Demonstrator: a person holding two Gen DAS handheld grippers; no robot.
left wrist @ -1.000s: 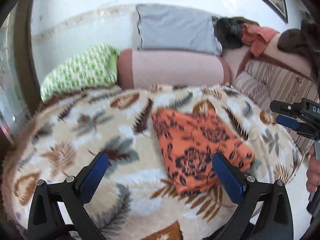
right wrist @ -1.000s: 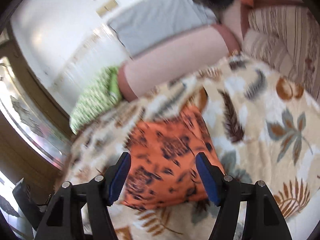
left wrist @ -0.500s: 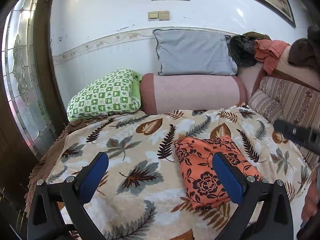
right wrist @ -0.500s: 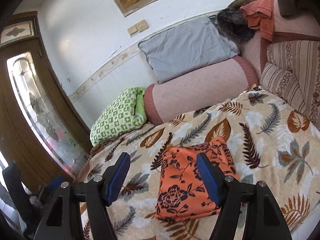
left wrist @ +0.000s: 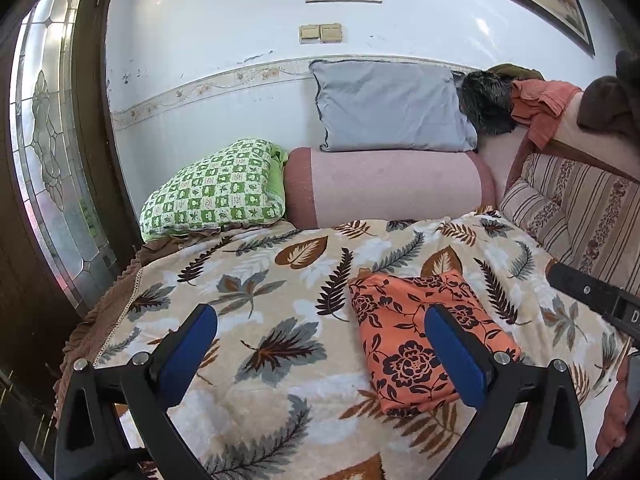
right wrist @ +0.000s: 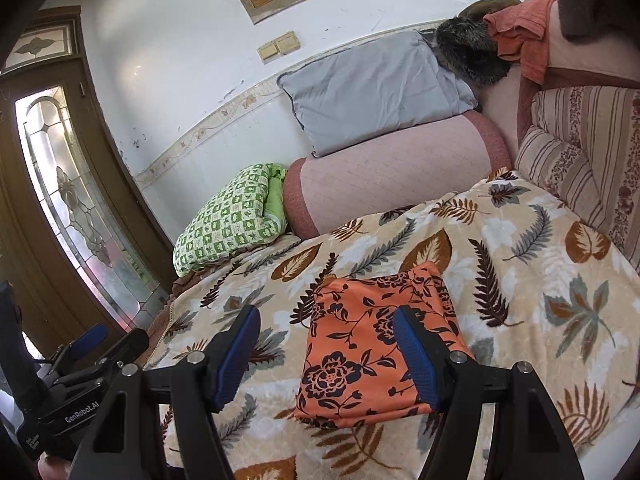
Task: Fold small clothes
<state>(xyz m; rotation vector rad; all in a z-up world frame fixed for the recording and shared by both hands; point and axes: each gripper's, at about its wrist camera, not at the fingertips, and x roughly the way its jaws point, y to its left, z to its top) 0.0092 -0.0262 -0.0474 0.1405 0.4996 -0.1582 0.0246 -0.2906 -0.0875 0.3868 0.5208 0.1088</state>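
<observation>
A folded orange cloth with a dark flower print (left wrist: pixel 420 332) lies flat on the leaf-patterned blanket (left wrist: pixel 280 280); it also shows in the right wrist view (right wrist: pixel 368 340). My left gripper (left wrist: pixel 320 344) is open and empty, held back above the blanket's near edge, the cloth beside its right finger. My right gripper (right wrist: pixel 326 344) is open and empty, held above and before the cloth. The right gripper's body shows at the right edge of the left wrist view (left wrist: pixel 596 292). The left gripper's body shows at the lower left of the right wrist view (right wrist: pixel 80 376).
A pink bolster (left wrist: pixel 388 184), a grey pillow (left wrist: pixel 388 104) and a green checked pillow (left wrist: pixel 216 188) lie along the back wall. Striped cushions (left wrist: pixel 576 216) and piled clothes (left wrist: pixel 536 108) stand at the right. A glass-paned wooden door (left wrist: pixel 48 152) is at the left.
Both grippers have pulled back and up from the folded cloth, which stays flat on the blanket. The view now takes in more of the wall and the door.
</observation>
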